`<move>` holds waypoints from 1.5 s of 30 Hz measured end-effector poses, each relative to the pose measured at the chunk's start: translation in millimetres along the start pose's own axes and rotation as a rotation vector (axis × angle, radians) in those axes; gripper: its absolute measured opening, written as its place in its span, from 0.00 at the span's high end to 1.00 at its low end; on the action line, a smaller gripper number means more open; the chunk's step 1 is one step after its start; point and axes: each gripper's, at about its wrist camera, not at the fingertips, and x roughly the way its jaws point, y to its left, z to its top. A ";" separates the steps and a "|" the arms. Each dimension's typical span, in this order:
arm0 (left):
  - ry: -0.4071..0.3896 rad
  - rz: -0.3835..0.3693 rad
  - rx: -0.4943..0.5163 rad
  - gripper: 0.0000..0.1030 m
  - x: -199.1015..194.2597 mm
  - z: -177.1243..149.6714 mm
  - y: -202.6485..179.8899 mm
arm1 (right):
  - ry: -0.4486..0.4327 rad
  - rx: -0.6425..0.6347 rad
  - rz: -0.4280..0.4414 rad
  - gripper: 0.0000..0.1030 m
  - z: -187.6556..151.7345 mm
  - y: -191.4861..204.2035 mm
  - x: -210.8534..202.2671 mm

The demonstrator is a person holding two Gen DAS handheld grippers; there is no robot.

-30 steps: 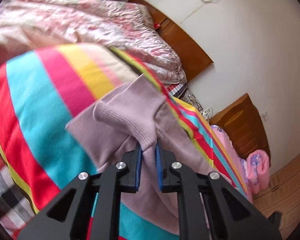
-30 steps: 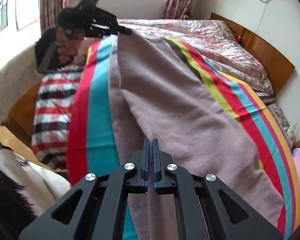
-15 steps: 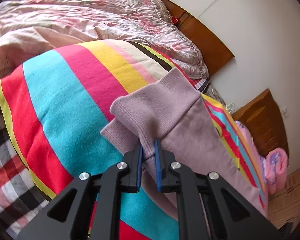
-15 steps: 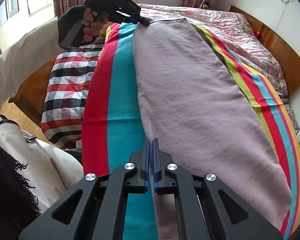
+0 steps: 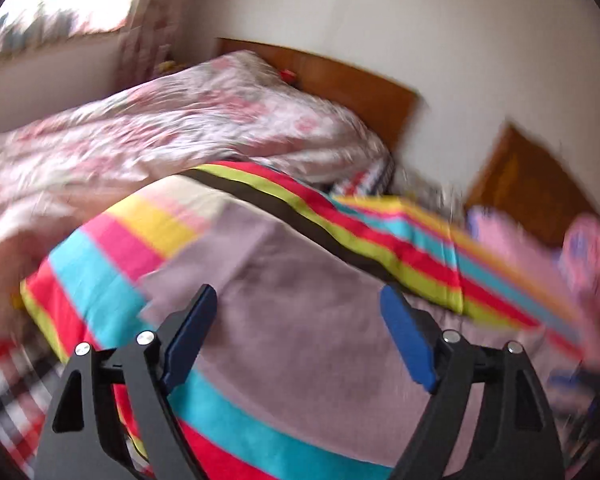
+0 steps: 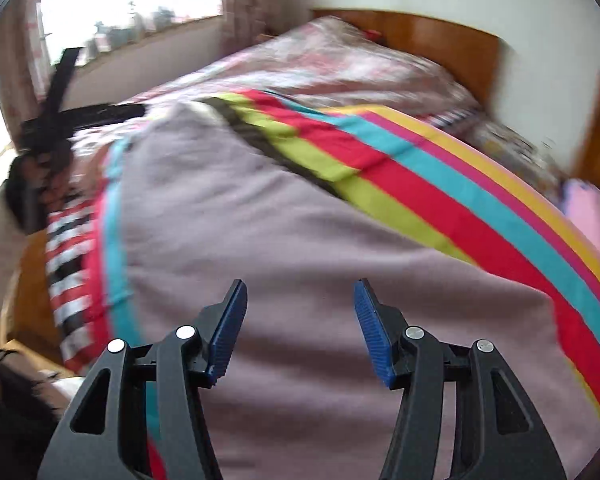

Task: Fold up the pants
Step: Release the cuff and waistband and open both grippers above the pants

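Soft, light, limp mauve pants flat on striped blanket; best pinched at an edge — left hand-held gripper, right hand-held gripper both opening, nothing held.

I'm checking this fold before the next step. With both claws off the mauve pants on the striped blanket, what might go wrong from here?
1. The soft mauve knit pants lie loose, with the left claw and the right claw both opening and nothing between the pads, so the layers may slip apart.
2. The bright striped blanket lies directly underneath; a low regrasp could pinch it too.
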 end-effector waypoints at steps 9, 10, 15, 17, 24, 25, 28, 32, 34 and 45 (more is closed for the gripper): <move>0.251 0.046 0.100 0.21 111.4 -4.2 -46.3 | 0.046 0.130 0.020 0.48 11.7 -75.0 30.2; 0.240 0.055 0.103 0.21 105.8 -1.0 -51.5 | 0.033 0.093 0.040 0.49 18.7 -73.1 29.2; 0.174 -0.122 0.205 0.21 81.2 12.5 -103.1 | 0.051 -0.105 0.103 0.71 56.2 -54.2 52.8; 0.187 -0.213 0.269 0.21 83.7 8.6 -131.4 | 0.084 -0.158 0.119 0.77 62.9 -45.8 67.7; 0.282 -0.223 0.354 0.22 119.6 -16.3 -176.0 | 0.163 -0.310 0.139 0.77 62.5 -23.1 96.7; 0.296 -0.218 0.354 0.22 124.6 -20.5 -175.3 | 0.177 -0.319 0.131 0.77 60.7 -24.5 100.4; 0.326 -0.203 0.352 0.22 133.4 -31.5 -168.1 | 0.164 -0.317 0.133 0.83 56.6 -24.8 101.4; 0.323 -0.200 0.343 0.22 138.2 -37.4 -161.0 | 0.118 -0.407 0.051 0.97 51.7 -6.2 91.3; 0.316 -0.193 0.342 0.22 136.1 -36.0 -161.6 | 0.084 -0.388 0.034 0.97 58.6 -7.5 84.9; 0.297 -0.119 0.342 0.21 131.0 -37.5 -154.0 | 0.089 -0.149 0.033 0.47 60.9 -39.7 86.8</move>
